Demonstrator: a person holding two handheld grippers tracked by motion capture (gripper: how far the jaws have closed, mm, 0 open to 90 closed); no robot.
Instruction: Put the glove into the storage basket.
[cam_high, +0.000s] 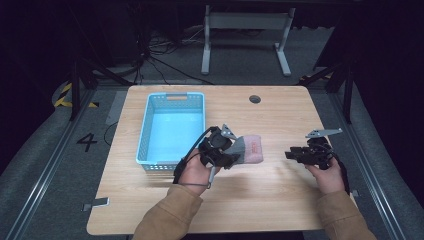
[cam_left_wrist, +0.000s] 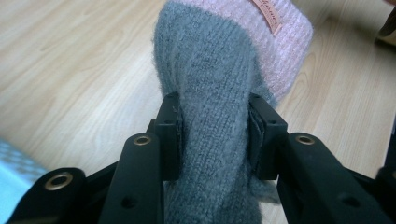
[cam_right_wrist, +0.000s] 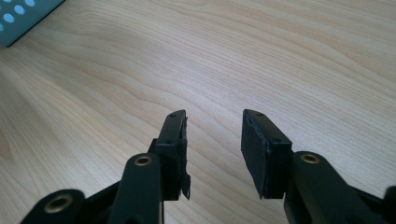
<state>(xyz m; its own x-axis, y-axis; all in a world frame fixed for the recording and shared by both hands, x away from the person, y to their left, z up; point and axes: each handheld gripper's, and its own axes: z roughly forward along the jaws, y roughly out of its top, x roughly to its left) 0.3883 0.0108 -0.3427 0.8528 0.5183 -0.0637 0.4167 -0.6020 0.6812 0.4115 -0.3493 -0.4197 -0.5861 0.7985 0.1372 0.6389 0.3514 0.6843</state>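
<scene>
We see the bench (cam_high: 280, 195) mid-frame in the high view, blue basket (cam_high: 172, 102) left of centre. Left tool (cam_left_wrist: 215, 135) clamps the grey-and-pink knitted sock (cam_left_wrist: 210, 74) between both pads — sock sits centre frame, just right of the basket. Right tool (cam_right_wrist: 212, 144) at right — jaws partly apart, nothing between them.

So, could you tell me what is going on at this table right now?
A person holds a claw in each hand. The left claw is shut on a grey and pink knitted sock, holding it beside the blue basket, which has nothing in it. The right claw is open with nothing between its jaws, over bare wooden table to the right.
</scene>
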